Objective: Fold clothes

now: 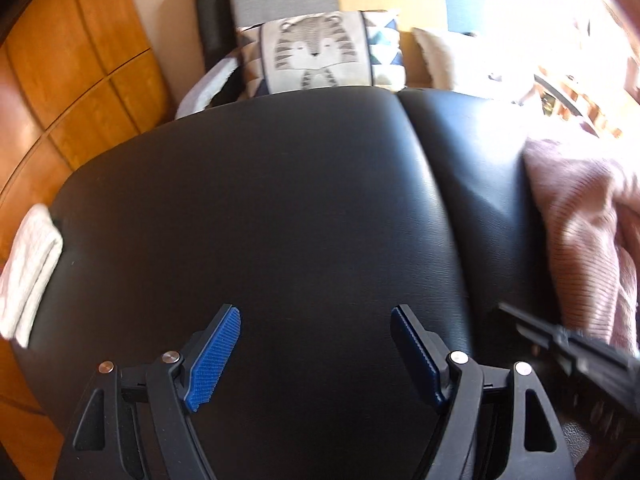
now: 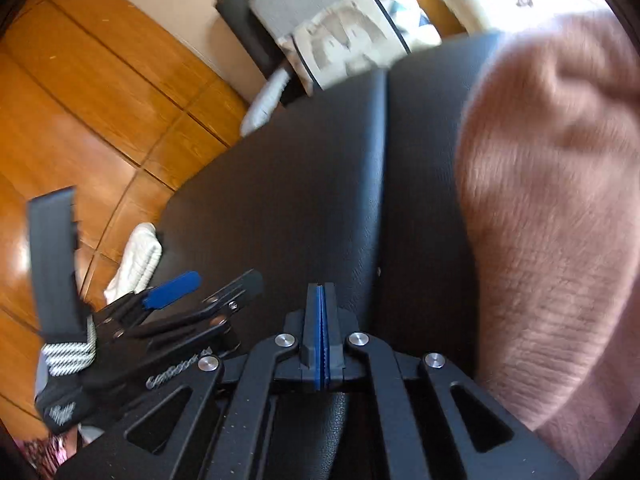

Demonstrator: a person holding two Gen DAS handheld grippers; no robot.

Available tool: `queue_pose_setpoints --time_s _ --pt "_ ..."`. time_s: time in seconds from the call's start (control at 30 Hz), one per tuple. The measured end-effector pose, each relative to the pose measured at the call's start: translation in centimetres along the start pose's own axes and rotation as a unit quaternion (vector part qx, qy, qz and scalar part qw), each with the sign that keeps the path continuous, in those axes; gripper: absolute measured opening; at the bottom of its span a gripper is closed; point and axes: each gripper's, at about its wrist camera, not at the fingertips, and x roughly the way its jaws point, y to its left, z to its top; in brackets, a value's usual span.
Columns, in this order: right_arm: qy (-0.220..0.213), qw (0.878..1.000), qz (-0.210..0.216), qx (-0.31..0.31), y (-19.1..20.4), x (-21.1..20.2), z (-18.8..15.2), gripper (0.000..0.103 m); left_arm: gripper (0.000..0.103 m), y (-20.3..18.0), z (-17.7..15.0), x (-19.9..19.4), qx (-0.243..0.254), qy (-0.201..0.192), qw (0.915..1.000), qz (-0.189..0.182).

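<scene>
The soft, limp pink ribbed-knit garment (image 2: pixel 548 208) lies crumpled right on the black leather seat (image 1: pixel 280 200) — light and drapey, best pinched at a hem edge; left tool (image 1: pixel 316 354) wide and empty, right tool (image 2: pixel 321 300) closed on nothing.

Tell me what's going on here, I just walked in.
A person is working with two handheld grippers over a black leather seat, set up to fold clothes. The left gripper hangs open above the bare cushion and holds nothing. The right gripper is shut with nothing visible between its pads. A pink knit garment lies bunched at the right side of the seat, unfolded. A folded white cloth sits at the seat's left edge. A tiger-print pillow rests behind.
</scene>
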Motion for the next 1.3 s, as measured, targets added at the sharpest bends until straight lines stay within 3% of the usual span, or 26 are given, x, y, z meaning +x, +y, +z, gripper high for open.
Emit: queue_pose_setpoints --time_s 0.07,0.17,0.2,0.27,0.33,0.57,0.7,0.73,0.93,1.2,1.3 --pt "-0.036 0.998 -0.041 -0.019 -0.2 -2.3 0.2 0.003 0.079 0.1 0.4 -0.2 0.000 -0.010 0.9999 -0.013" --pt "-0.091 0.989 -0.114 -0.016 -1.8 -6.4 0.0 0.029 0.079 -1.6 1.2 -1.1 0.025 -0.036 0.9982 -0.040" --pt "-0.108 0.984 -0.138 -0.012 -2.5 -7.8 -0.1 0.033 0.079 -2.4 1.5 -1.4 0.035 -0.045 0.9972 -0.048" --pt "-0.133 0.975 -0.175 0.008 -4.3 -10.1 -0.4 0.054 0.079 -4.9 2.4 -2.2 0.067 -0.064 0.9930 -0.073" --pt "-0.151 0.967 -0.201 0.034 -6.3 -12.0 -0.8 0.062 0.079 -7.6 3.5 -3.0 0.103 -0.087 0.9863 -0.096" --pt "-0.126 0.970 -0.183 0.098 -12.0 -14.2 -2.3 0.063 0.079 -18.3 6.0 -4.9 0.256 -0.167 0.9451 -0.114" --pt "-0.105 0.975 -0.181 0.076 -11.4 -10.9 -1.8 0.067 0.079 -23.0 6.8 -4.7 0.319 -0.190 0.9232 -0.099" --pt "-0.101 0.976 -0.181 0.071 -11.0 -10.0 -1.5 0.068 0.079 -23.9 7.0 -4.5 0.326 -0.192 0.9210 -0.094" --pt "-0.087 0.976 -0.187 0.062 -10.6 -8.4 -2.2 0.072 0.080 -26.6 7.6 -2.2 0.334 -0.165 0.9225 -0.100" --pt "-0.083 0.976 -0.198 0.034 -10.0 -7.7 -2.7 0.082 0.080 -26.1 6.5 -0.2 0.277 -0.140 0.9433 -0.117" --pt "-0.079 0.975 -0.207 0.027 -10.0 -7.4 -2.8 0.083 0.067 -25.7 6.3 0.4 0.269 -0.130 0.9445 -0.137"
